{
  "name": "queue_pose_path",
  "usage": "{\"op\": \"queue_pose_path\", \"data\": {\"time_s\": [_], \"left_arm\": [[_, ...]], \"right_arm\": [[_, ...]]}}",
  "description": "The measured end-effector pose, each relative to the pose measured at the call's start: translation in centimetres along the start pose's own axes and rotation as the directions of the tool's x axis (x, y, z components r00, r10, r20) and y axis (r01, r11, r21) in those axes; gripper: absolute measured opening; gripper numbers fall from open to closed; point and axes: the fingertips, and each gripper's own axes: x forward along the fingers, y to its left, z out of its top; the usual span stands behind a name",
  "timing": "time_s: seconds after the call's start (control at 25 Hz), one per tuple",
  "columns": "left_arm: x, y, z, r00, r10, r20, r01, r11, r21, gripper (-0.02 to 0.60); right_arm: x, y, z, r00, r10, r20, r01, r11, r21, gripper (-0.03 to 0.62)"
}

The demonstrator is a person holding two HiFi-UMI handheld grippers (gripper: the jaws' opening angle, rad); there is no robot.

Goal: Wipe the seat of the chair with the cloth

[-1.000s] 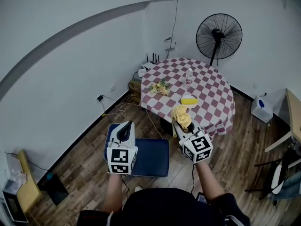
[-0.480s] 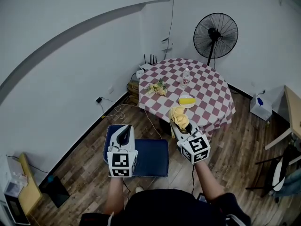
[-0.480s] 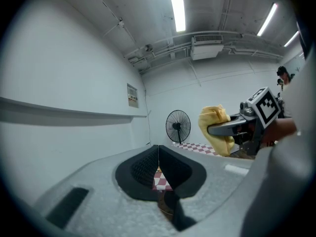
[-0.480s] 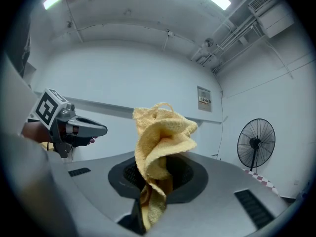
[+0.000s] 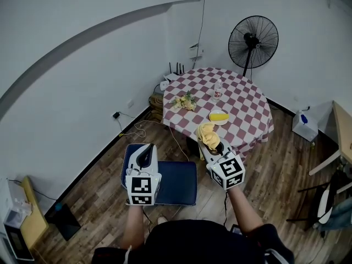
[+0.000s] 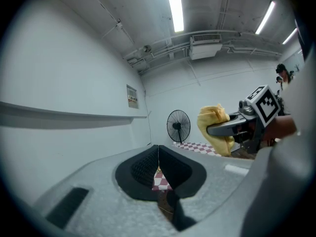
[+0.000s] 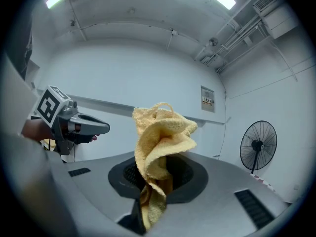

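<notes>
Holding stage, wiping not yet begun. Right gripper (image 5: 216, 147) is clamped on the yellow cloth (image 5: 209, 135), raised just right of the chair (image 5: 179, 185). Left gripper (image 5: 144, 152) is closed and empty over the chair's left side. Next move, judged: lower the cloth flat onto the chair.

Right claw (image 7: 158, 171) clamps a crumpled yellow cloth (image 7: 163, 142) near the blue chair seat (image 5: 177, 183).

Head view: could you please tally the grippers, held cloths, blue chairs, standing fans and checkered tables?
Grippers: 2, left gripper and right gripper
Held cloth: 1
Blue chair: 1
Standing fan: 1
Checkered table: 1
Total: 6
</notes>
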Motion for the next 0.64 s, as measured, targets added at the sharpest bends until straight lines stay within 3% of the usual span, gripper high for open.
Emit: {"op": "queue_pose_path", "data": {"time_s": [0.64], "left_arm": [[0.4,0.6,0.3,1.0,0.018,0.021,-0.019,0.999,0.034,0.018]], "right_arm": [[1.0,-0.1,-0.1,1.0,0.01,0.001,-0.01,1.0,0.005,0.063]]}}
